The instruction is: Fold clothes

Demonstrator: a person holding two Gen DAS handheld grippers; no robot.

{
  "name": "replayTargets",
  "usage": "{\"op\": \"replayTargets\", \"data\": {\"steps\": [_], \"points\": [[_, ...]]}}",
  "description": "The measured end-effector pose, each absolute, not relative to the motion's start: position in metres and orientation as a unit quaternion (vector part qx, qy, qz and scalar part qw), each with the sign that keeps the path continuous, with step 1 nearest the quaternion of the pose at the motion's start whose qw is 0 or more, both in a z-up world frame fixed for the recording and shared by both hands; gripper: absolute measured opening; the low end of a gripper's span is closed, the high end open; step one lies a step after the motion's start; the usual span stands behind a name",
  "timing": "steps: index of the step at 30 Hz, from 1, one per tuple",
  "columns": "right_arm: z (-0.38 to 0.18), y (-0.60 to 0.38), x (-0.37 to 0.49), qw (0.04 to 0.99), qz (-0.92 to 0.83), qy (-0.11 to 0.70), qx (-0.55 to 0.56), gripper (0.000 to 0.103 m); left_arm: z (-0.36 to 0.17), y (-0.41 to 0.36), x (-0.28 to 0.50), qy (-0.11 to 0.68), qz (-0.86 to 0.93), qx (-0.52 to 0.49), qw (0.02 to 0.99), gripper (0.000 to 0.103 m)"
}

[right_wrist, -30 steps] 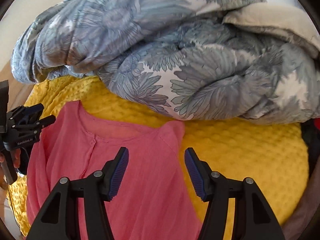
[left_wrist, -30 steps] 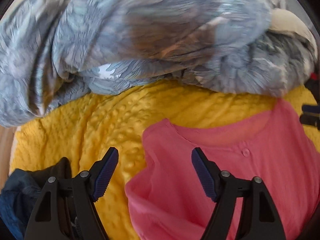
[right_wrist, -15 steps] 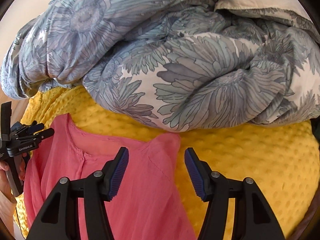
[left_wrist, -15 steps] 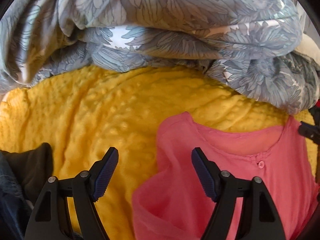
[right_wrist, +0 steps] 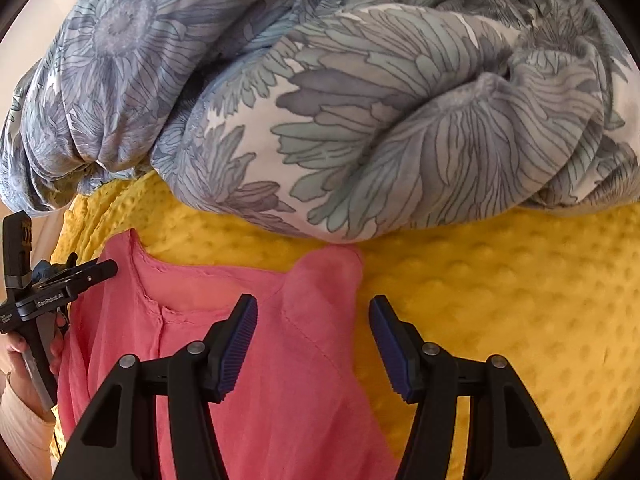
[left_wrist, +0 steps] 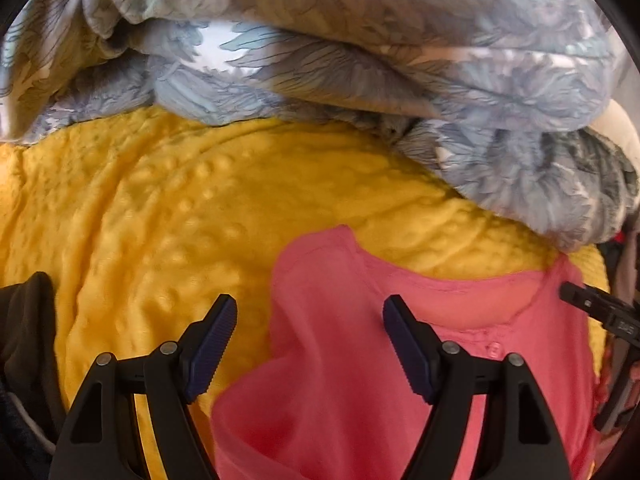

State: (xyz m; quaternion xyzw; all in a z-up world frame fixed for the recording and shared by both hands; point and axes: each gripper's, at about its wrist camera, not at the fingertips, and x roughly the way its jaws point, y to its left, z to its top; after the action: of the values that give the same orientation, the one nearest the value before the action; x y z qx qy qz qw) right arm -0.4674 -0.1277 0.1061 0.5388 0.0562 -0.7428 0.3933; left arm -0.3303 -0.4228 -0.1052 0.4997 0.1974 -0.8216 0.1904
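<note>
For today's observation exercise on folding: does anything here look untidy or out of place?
Yes. The pink top is not flat: its sleeve side by the left gripper is bunched into a fold. The floral duvet lies crumpled in a heap on the yellow blanket.

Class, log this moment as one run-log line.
phase: approach | left tool: open, over pink top shoulder | right tool: open, over other shoulder | held: nothing

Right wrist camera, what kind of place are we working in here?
Most likely a bedroom, on a bed. A bunched-up flowered duvet lies on a bumpy yellow blanket, and a pink shirt is spread flat on the blanket for folding. No furniture or walls show clearly.
</note>
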Motion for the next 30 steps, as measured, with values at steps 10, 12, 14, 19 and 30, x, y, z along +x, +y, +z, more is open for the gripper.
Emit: {"op": "replayTargets", "data": {"steps": [10,12,14,19,30], "points": [[0.098,-0.132,-0.468,0.386,-0.751,0.05,0.534,0.061,-0.109,-0.417,-0.339,0.226,-0.826,0.484,0.18,0.077],[0.096,-0.133,-0.468,0.385,-0.752,0.05,0.532,0.061,-0.112,-0.412,-0.34,0.216,-0.827,0.488,0.18,0.068],[0.094,-0.135,-0.467,0.385,-0.752,0.059,0.532,0.061,-0.118,-0.408,-0.342,0.204,-0.821,0.503,0.179,0.047],[0.096,-0.13,-0.467,0.4,-0.745,0.042,0.533,0.008,-0.117,-0.402,-0.336,0.197,-0.828,0.499,0.165,0.004],[0.163,-0.094,-0.436,0.445,-0.759,0.013,0.474,0.004,-0.041,-0.381,-0.304,0.164,-0.879,0.427,0.136,0.002]]}}
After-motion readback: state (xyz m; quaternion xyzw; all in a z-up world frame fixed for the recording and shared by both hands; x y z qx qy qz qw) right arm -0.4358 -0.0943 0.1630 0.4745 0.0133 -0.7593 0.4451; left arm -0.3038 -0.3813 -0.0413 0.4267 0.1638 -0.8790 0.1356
